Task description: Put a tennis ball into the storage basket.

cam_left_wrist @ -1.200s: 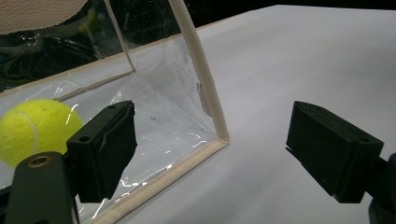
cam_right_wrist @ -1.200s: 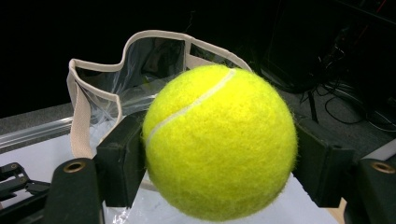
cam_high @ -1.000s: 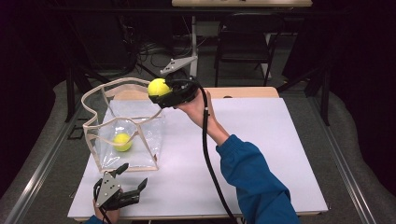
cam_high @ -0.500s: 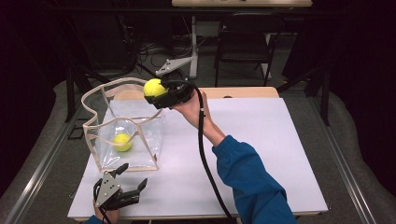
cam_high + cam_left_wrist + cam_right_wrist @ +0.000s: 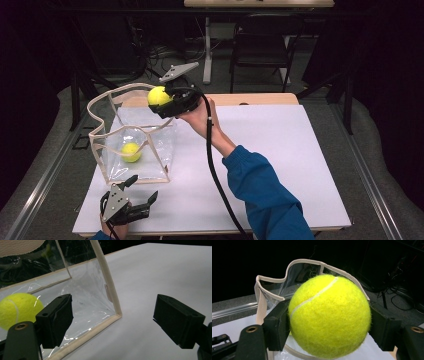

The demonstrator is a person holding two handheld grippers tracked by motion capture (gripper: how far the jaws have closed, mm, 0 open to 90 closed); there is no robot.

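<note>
A yellow tennis ball (image 5: 158, 94) is clamped between the jaws of my right gripper (image 5: 162, 102), held in the air at the far right rim of a clear plastic bag with beige trim (image 5: 150, 150). In the right gripper view the ball (image 5: 329, 315) is pressed by both pads of the gripper (image 5: 329, 323), with the bag's wavy rim (image 5: 272, 277) just behind it. A second tennis ball (image 5: 131, 152) lies inside the bag. My left gripper (image 5: 142, 188) rests open on the table at the bag's near corner. Through the bag's wall (image 5: 87, 297) that ball (image 5: 17, 310) shows beside the open left gripper (image 5: 116, 320).
The white table top (image 5: 280, 150) stretches bare to the right of the arm in a blue sleeve (image 5: 265, 195). A black cable (image 5: 212, 165) trails from the right gripper along the forearm. A dark chair (image 5: 260, 50) and stands lie beyond the far edge.
The right gripper with its ball has drifted slightly left, toward the bag's opening. The left gripper has stayed put.
</note>
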